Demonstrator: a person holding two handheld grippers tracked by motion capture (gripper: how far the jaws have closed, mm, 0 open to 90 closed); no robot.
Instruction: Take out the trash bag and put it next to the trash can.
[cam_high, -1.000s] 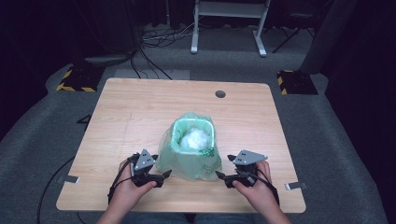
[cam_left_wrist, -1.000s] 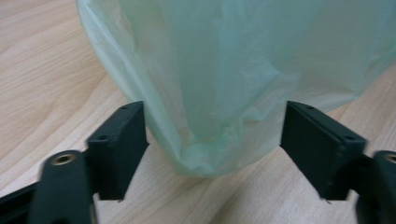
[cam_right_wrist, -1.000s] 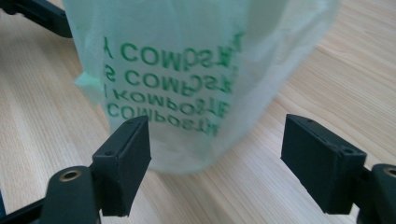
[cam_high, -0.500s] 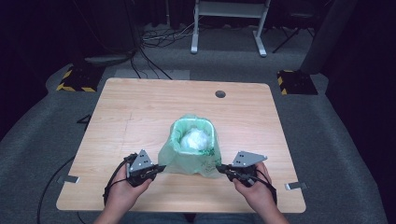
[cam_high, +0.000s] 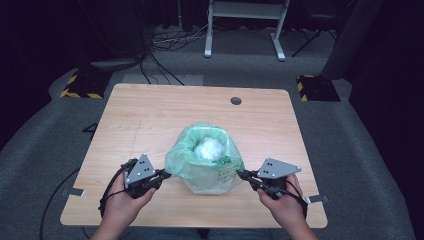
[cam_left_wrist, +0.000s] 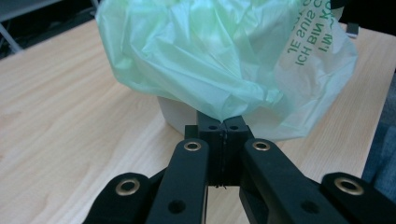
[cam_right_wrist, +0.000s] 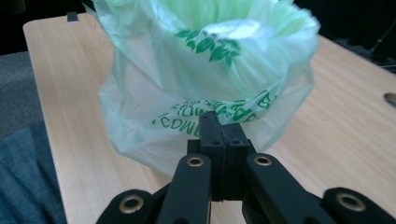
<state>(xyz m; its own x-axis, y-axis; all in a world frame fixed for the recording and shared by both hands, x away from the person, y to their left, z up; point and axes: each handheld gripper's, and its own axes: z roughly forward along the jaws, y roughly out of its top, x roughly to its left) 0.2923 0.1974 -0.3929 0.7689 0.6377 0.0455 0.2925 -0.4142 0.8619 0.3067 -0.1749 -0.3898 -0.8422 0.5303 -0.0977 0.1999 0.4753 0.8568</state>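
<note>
Thin green plastic is what both tongs are clamped on, and that thinness is judged the main hazard: the bag (cam_high: 205, 162) could be torn or stretched at the pinch points if the two pulls are made too hard or in opposing directions. A second risk is judged to lie in the white bin (cam_left_wrist: 175, 114) seen beneath the film in the left gripper view; it could be tipped or dragged across the tabletop (cam_high: 145, 120) if one side is pulled more than the other, and the crumpled white contents (cam_high: 209, 148) could then be spilled.

The bag stands draped over the bin slightly toward the near edge of the tabletop's centre. From the bag, the left tongs (cam_high: 162, 174) are met at about 8 o'clock, with jaws closed on a gathered fold of the film. The right tongs (cam_high: 243, 175) are met at about 4 o'clock, jaws likewise closed on the printed lower edge of the film.
</note>
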